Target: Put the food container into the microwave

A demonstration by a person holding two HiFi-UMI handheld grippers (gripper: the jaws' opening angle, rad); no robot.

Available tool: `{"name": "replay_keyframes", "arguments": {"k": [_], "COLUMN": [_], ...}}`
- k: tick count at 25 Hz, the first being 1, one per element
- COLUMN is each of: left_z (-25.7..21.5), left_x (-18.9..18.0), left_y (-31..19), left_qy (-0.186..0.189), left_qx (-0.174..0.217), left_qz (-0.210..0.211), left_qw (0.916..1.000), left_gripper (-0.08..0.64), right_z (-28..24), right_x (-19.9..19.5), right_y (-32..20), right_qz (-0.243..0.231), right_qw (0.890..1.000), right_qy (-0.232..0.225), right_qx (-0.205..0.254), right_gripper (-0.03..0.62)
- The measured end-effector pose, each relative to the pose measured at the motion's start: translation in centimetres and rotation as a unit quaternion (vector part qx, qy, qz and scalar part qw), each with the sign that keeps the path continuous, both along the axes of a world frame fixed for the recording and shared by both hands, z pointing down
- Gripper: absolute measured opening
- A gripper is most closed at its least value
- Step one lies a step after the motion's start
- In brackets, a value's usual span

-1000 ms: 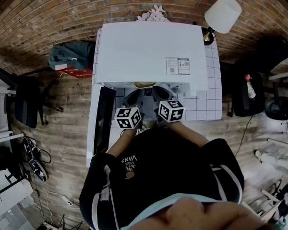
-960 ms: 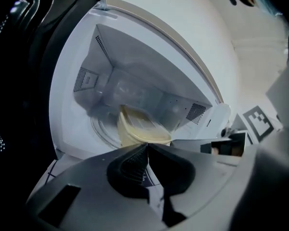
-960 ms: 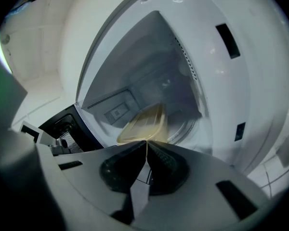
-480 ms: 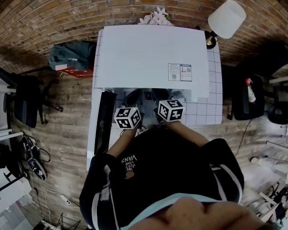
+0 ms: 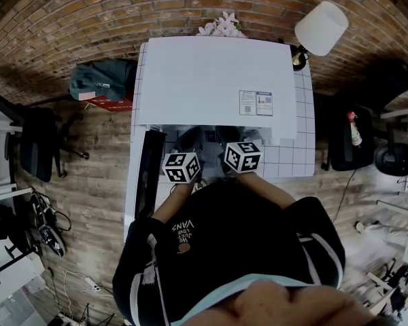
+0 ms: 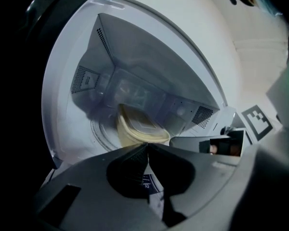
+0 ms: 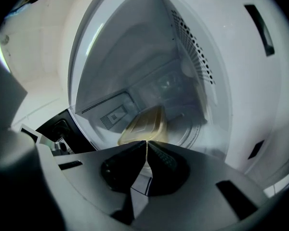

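The person's black shirt (image 5: 183, 231) reads "VANS" upside down; stickers (image 5: 256, 103) on the microwave (image 5: 204, 80) are illegibly small.

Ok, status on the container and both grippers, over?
Left gripper and right gripper both shut on food container rim. Container inside open microwave. Nothing blocking.

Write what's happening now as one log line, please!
left gripper: shut on food container; right gripper: same; place: inside microwave; door: open
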State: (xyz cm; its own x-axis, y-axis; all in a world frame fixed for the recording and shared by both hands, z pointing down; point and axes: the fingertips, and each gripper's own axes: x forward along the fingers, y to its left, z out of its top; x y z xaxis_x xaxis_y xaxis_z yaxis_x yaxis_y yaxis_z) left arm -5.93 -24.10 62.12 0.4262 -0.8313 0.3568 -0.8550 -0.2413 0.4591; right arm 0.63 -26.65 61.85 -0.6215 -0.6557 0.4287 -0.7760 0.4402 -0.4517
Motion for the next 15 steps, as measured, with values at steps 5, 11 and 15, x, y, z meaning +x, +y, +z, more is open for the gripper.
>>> {"name": "replay_keyframes", "arguments": {"k": [5, 11, 15], "left_z": [-0.4, -1.0, -1.5], "left_x": [0.1, 0.0, -0.1], "left_y": [0.6, 1.9, 3.0], "left_qy": [0.0, -0.002, -0.005], "left_qx": [0.007, 0.013, 0.018], "left_qz": [0.006, 0.015, 0.024], "left_qw": [1.0, 0.9998, 0.9995], "left_gripper": [0.014, 0.014, 0.014], "right_z": [-0.6, -1.0, -1.4], "right_x": [0.2, 0.1, 0.0], "right_y": [0.6, 2.1, 3.2], "right_qz": [0.011, 0.014, 0.02], "right_qw": [1.0, 1.0, 1.0], "right_qy": [-0.009, -0.003, -0.002], "right_qx": [0.01, 0.017, 0.022], "right_gripper": [0.011, 0.011, 0.011]}}
